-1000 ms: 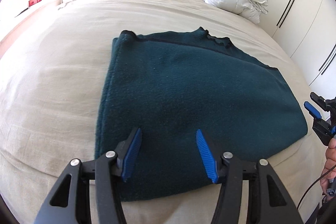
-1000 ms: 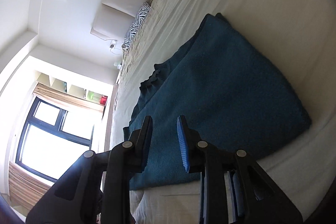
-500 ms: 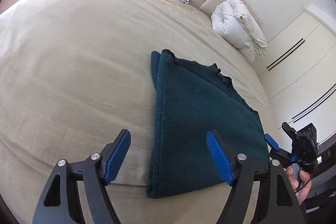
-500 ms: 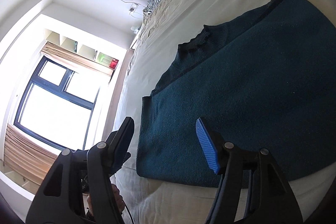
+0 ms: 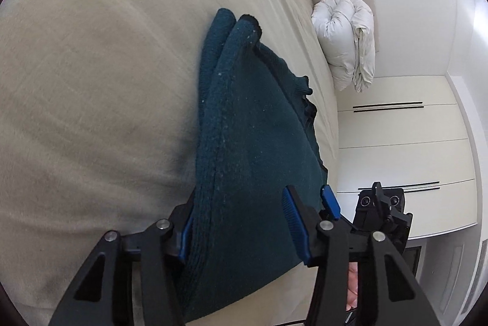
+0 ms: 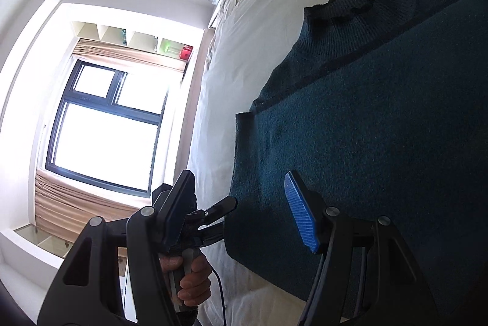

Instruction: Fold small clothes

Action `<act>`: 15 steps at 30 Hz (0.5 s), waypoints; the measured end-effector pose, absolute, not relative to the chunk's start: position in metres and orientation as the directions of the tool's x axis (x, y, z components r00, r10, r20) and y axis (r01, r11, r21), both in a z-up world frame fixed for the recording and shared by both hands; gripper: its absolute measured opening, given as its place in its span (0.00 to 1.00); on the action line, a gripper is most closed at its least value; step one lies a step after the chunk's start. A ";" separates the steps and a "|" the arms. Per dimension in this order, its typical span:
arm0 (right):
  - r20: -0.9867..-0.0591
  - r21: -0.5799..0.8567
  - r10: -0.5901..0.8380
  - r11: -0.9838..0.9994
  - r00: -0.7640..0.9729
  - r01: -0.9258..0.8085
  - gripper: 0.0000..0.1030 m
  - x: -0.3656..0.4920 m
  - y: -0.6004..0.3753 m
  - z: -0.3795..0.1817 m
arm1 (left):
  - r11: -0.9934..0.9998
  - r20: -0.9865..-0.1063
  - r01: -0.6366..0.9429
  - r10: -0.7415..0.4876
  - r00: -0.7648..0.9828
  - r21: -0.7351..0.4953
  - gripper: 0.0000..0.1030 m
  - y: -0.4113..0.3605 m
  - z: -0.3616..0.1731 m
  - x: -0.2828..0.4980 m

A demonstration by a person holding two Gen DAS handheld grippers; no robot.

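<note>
On a beige bed [image 5: 91,81], a dark teal sweater [image 5: 259,143] is lying folded, its stacked edges running away from the camera. In the left wrist view, the left gripper [image 5: 241,222] is sitting with its jaws spread wide around the sweater's near edge, one blue pad on each side of the fabric, gripping nothing. Farther right, a rolled white duvet [image 5: 350,42] is resting by the headboard, and the right gripper [image 5: 332,201] is showing at the sweater's right side. In the right wrist view, the right gripper [image 6: 244,210] is also gaping wide, empty, over the sweater's [image 6: 381,127] near corner, with the left hand [image 6: 192,280] behind it.
</note>
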State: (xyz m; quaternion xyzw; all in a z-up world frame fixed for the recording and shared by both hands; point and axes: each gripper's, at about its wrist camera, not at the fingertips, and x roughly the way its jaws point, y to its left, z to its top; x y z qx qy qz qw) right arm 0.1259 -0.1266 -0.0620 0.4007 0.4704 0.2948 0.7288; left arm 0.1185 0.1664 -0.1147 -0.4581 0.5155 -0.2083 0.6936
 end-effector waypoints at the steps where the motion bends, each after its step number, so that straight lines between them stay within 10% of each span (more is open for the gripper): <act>1: -0.453 0.862 0.812 0.504 0.368 -0.051 0.59 0.132 -0.122 -0.065 | 0.491 -0.523 -0.184 -0.763 0.381 -0.851 0.41 0.165 -0.116 0.119; 4: -0.484 0.854 0.808 0.520 0.336 -0.021 0.59 0.147 -0.113 -0.077 | 0.474 -0.512 -0.199 -0.763 0.393 -0.858 0.19 0.169 -0.123 0.116; 15: -0.462 0.876 0.821 0.482 0.335 0.028 0.56 0.168 -0.122 -0.109 | 0.482 -0.479 -0.113 -0.762 0.436 -0.869 0.17 0.155 -0.076 0.119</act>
